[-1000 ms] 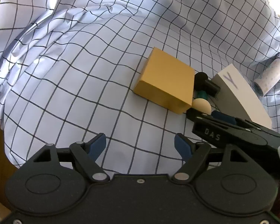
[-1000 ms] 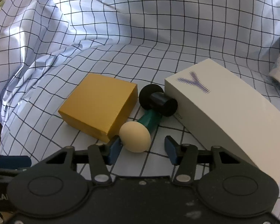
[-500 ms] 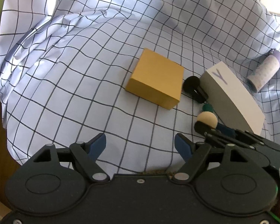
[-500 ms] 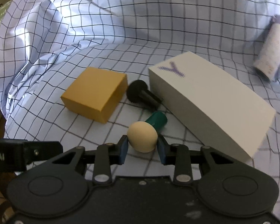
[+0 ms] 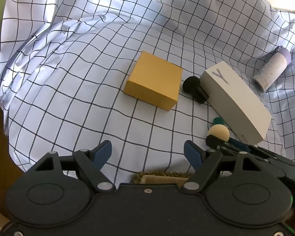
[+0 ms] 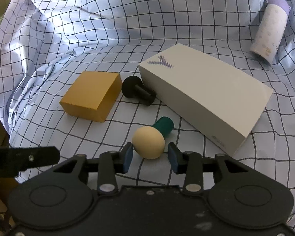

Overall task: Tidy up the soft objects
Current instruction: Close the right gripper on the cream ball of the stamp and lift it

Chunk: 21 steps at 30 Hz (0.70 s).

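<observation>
My right gripper (image 6: 150, 158) has its two blue pads (image 6: 127, 158) apart, one on each side of the cream round head of the soft mushroom-shaped toy with a dark green stem (image 6: 150, 140). On the left side the pad looks almost in contact with the head; on the right I see a clear gap, so I judge that nothing is gripped. The toy lies on its side on the white cloth with a black grid pattern (image 6: 88, 39), its stem pointing away from me toward the long white cardboard box with a purple Y mark (image 6: 202, 92).

My left gripper (image 5: 147, 153) is spread wide and holds nothing; it hangs over bare cloth, well apart from all objects.

The risks, as I judge them: the head is round and soft, so if I close off-centre it may squeeze out forward and roll toward the white box. The cloth is loose and wrinkled, so a low pad could catch a fold and drag everything with it. If I push forward, the green stem may knock against the box.

Further out, a black mushroom-shaped toy (image 6: 136, 92) lies between the white box and the mustard-yellow square box (image 6: 90, 96), close to both. It is tight there, and a wide-open gripper may shove one of the boxes. A rolled white and lilac patterned cloth (image 6: 269, 33) lies far at the right, on a fold where it could roll.
</observation>
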Available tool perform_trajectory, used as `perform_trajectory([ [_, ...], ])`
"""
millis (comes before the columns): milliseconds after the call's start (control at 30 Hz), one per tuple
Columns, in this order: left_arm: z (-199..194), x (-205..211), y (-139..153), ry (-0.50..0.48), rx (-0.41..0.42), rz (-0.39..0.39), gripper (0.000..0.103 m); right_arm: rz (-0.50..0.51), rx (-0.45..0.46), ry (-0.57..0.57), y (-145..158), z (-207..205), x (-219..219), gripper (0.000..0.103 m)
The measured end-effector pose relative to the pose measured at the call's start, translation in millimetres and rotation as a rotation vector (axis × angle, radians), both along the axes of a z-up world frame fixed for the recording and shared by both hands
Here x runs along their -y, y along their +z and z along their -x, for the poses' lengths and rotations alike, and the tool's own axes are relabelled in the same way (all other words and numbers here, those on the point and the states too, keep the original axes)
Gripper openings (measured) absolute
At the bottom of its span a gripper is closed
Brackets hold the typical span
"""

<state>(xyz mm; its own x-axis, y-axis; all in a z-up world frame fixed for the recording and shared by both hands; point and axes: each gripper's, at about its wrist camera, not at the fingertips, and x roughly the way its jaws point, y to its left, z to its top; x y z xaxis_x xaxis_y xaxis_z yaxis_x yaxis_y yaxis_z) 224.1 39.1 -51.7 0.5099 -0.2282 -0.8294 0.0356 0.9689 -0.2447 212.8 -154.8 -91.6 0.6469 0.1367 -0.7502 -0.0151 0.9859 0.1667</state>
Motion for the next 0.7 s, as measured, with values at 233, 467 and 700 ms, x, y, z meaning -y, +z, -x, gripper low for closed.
perform_trajectory([
  [233, -0.8, 2.0, -1.9, -0.003, -0.005, -0.014, 0.076, -0.007, 0.005, -0.012, -0.9, -5.2, -1.0, 0.052],
  [467, -4.9, 6.0, -4.1, -0.008, -0.011, -0.031, 0.076, -0.019, 0.006, -0.017, -3.4, -7.8, -1.0, 0.052],
  [700, -11.6, 14.2, -2.5, -0.023, -0.004, -0.053, 0.076, -0.031, 0.021, 0.012, -3.2, -3.9, -2.5, 0.034],
])
